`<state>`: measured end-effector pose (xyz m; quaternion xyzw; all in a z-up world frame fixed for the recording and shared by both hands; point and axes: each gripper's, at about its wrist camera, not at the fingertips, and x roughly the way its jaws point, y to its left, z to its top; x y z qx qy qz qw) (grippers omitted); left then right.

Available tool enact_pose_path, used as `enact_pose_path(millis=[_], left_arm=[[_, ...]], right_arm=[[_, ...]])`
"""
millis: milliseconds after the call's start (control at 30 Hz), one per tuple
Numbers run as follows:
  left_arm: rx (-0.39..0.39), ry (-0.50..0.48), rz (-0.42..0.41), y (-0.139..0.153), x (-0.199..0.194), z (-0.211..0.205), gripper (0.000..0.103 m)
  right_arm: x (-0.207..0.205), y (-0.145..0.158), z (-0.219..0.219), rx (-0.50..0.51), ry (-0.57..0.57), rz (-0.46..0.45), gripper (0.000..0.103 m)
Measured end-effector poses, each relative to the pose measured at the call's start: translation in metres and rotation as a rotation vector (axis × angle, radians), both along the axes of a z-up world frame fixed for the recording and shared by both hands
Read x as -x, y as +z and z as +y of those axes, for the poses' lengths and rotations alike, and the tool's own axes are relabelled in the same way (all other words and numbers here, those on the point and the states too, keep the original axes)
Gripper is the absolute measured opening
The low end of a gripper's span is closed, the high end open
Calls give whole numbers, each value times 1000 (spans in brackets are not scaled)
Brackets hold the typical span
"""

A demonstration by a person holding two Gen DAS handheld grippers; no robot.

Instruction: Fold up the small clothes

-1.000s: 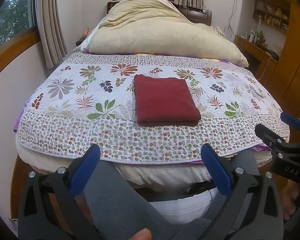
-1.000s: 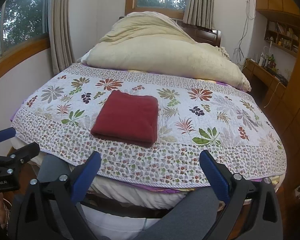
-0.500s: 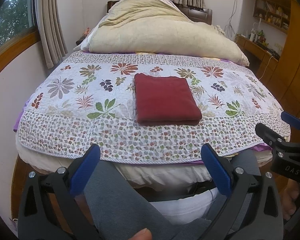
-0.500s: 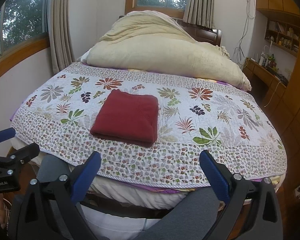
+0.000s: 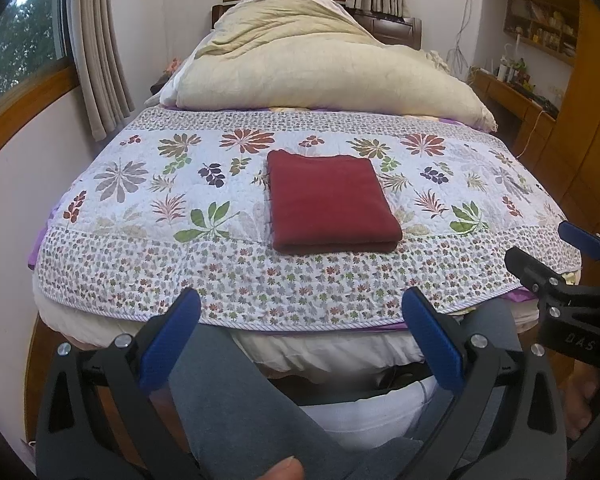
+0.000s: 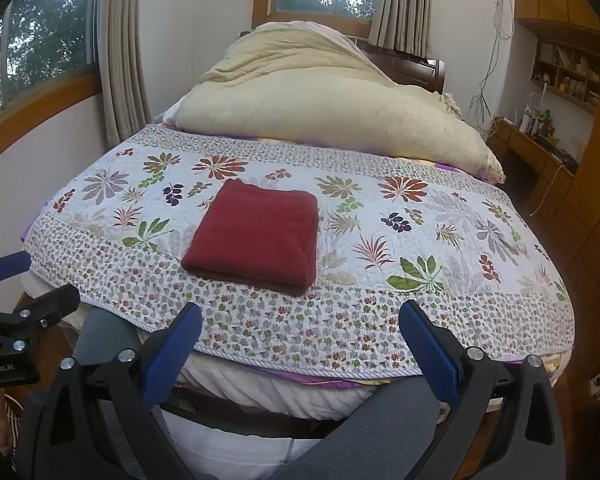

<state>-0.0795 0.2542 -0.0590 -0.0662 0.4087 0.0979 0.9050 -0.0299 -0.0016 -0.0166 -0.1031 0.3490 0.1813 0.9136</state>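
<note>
**On the quilt, a folded cloth; both tongs held back and empty**

On the near half of the bed, a red cloth is laid flat as a neat rectangle. It is seen a little left of the middle from the right wrist. Its thick rounded fold is turned to the near side, just above the small-flower border of the quilt. The shape is judged as a finished fold, so this cloth seems done and no other garment is seen waiting.

The left gripper is held low, before the near edge of the bed, with its blue pads spread wide and nothing between them. The right gripper is kept the same way, spread wide and empty. Both are well apart from the cloth. This pulled-back pose is probably chosen so that the fold is not disturbed.

Below the tongs, grey trouser legs of the person are seen, and a fingertip at the bottom edge of the left view.

At the far end, a big cream duvet is piled. It takes the far half of the bed but does not touch the cloth. Curtains hang at the left by a window, and a wooden desk with shelves stands at the far right. Nothing is found between the tongs and the cloth; the way is free.
</note>
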Motion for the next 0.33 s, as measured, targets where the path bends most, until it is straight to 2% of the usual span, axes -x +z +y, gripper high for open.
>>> enact_pose_path(millis=[333], left_arm=[[-2,-4,-1,2,-1,-1,100]], right_arm=[[-3,1,1,-4,12,1,99]])
